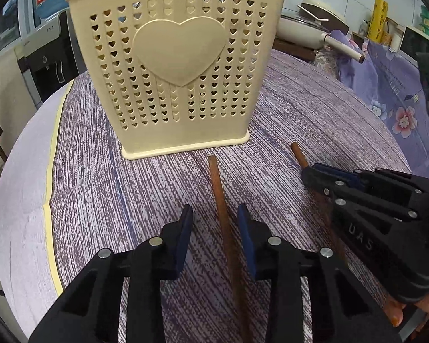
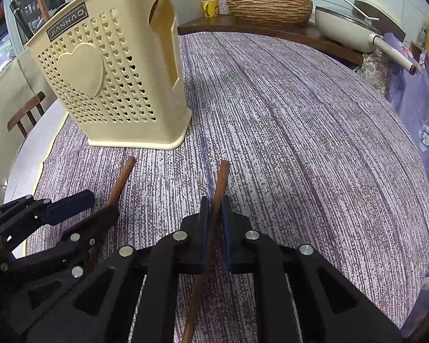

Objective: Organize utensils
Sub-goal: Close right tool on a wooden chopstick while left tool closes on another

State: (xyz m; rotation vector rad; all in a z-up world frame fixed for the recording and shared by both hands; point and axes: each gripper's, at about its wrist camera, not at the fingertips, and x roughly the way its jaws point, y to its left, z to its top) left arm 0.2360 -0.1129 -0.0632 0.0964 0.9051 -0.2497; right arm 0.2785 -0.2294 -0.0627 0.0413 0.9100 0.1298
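Note:
A cream perforated utensil holder (image 1: 180,65) with a raised heart stands on the purple striped tablecloth (image 1: 300,114); in the right wrist view the utensil holder (image 2: 114,85) is at the upper left. Utensil handles stick out of its top. One brown wooden chopstick (image 1: 218,194) lies flat in front of it. My left gripper (image 1: 216,223) straddles that chopstick, open, with a gap on each side of the stick. A second chopstick (image 2: 221,180) runs between the pads of my right gripper (image 2: 214,204), which is shut on it. The left gripper (image 2: 104,203) also shows beside it, around the first chopstick (image 2: 123,174).
A white pan with a long handle (image 2: 354,28), a woven basket (image 2: 268,7) and a yellow mug (image 2: 210,8) sit on a wooden shelf behind the table. Floral purple cloth (image 1: 391,94) hangs at the right. A wooden chair (image 2: 25,114) stands at the left edge. A hand (image 1: 397,314) holds the right gripper.

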